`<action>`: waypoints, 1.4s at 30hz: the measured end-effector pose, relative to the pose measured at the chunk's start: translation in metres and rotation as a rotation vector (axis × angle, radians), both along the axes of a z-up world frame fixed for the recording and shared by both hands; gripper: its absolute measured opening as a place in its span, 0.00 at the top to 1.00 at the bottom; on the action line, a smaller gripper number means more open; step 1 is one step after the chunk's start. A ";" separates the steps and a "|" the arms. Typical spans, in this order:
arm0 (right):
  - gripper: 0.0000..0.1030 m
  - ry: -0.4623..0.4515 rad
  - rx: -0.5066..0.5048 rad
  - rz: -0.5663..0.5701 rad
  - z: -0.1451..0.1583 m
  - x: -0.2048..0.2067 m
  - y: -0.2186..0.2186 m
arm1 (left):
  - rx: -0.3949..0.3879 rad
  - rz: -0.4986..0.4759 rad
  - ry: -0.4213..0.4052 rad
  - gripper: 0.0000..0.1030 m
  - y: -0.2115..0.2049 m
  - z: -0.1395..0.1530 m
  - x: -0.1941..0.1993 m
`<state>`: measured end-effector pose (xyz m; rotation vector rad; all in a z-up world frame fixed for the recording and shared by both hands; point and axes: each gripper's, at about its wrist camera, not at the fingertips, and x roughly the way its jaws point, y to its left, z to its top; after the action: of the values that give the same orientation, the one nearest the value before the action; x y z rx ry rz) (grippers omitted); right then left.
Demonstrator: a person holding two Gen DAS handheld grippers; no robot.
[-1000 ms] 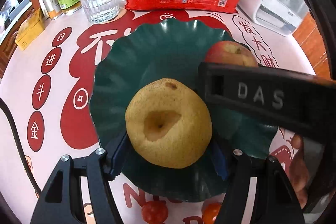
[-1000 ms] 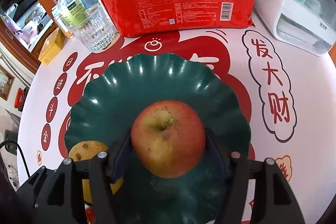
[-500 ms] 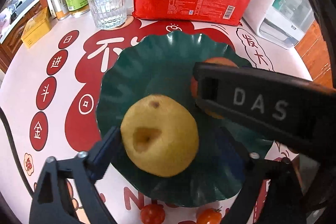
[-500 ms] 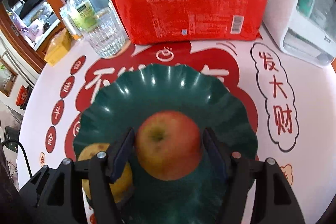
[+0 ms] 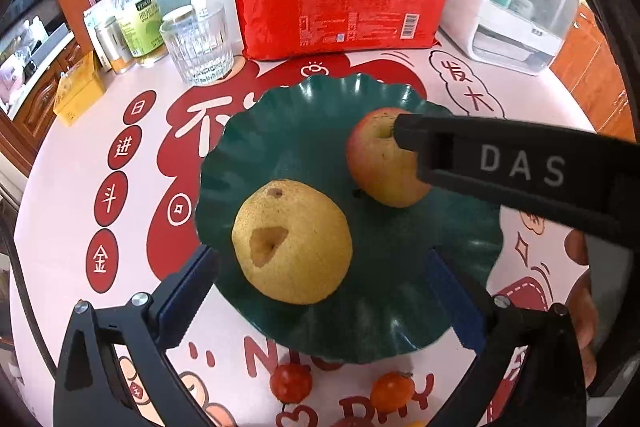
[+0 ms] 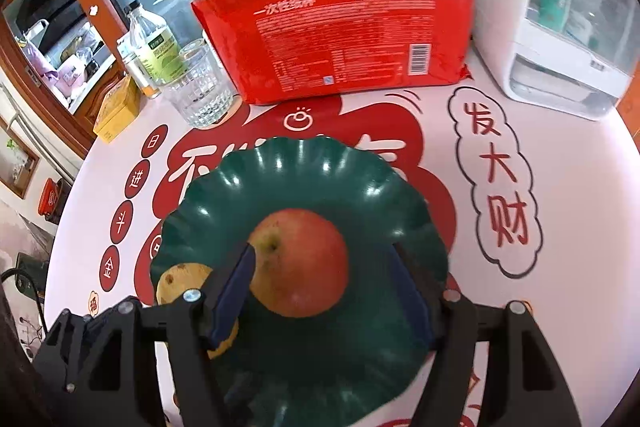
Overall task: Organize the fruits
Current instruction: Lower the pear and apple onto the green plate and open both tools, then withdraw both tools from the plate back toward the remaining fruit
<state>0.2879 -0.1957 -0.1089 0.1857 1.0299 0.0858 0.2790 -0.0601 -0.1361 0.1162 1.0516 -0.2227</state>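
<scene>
My left gripper (image 5: pixel 320 291) had just been opening and stood wide apart, pads clear of the yellow pear (image 5: pixel 292 241), which lay on the green plate (image 5: pixel 288 131); the red apple (image 6: pixel 298 263) sat beside it on the same plate, partly hidden in the left view by my right gripper (image 6: pixel 324 287); whether those pads pressed the apple or had let go I could not tell; two cherry tomatoes (image 5: pixel 291 383) lay on the table (image 5: pixel 72 211) near the plate's front rim.
</scene>
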 end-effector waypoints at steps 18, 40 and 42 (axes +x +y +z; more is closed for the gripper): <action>0.33 -0.082 0.001 0.031 0.046 -0.082 -0.001 | 0.004 -0.019 -0.100 0.00 0.011 0.064 -0.078; 0.33 -0.150 -0.009 0.047 0.095 -0.201 0.011 | -0.010 0.078 -0.139 0.00 0.057 0.120 -0.180; 0.33 -0.145 -0.007 0.051 0.096 -0.211 0.011 | -0.026 0.087 -0.129 0.00 0.063 0.120 -0.190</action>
<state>0.0774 -0.1852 -0.0126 0.1449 0.8904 0.1399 0.0890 0.0030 -0.0157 0.0605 0.9225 -0.1475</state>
